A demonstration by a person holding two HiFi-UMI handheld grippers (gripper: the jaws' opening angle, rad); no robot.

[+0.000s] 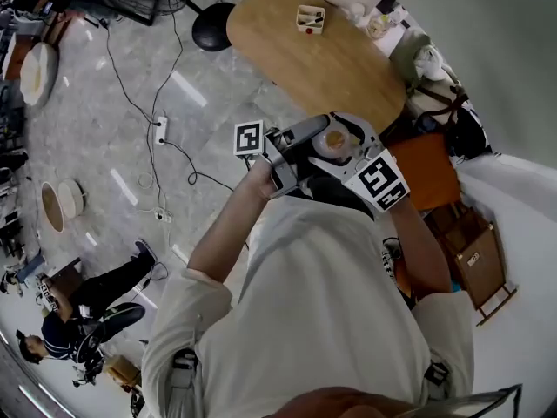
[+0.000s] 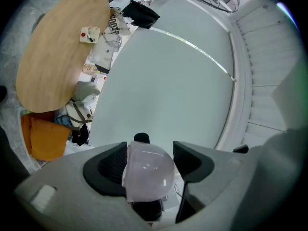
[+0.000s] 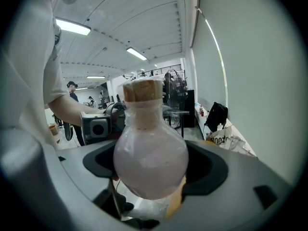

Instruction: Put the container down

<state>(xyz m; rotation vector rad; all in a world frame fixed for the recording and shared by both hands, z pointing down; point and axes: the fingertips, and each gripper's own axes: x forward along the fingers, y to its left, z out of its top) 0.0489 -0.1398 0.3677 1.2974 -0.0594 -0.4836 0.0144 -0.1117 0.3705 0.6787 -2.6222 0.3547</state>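
While right gripper (image 3: 150,170) holds flask (image 3: 149,141) — oval wooden table (image 1: 322,64) | grey floor (image 1: 96,120)

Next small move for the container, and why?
Probably carry the container forward over the bare part of the wooden table before lowering it. The left tool and the right tool both clamp its bulb, and it is held up near the chest, seemingly short of the table.

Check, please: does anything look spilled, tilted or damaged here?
Nothing stands out. The flask sits straight in the right gripper, cork in place; the left gripper holds it too.
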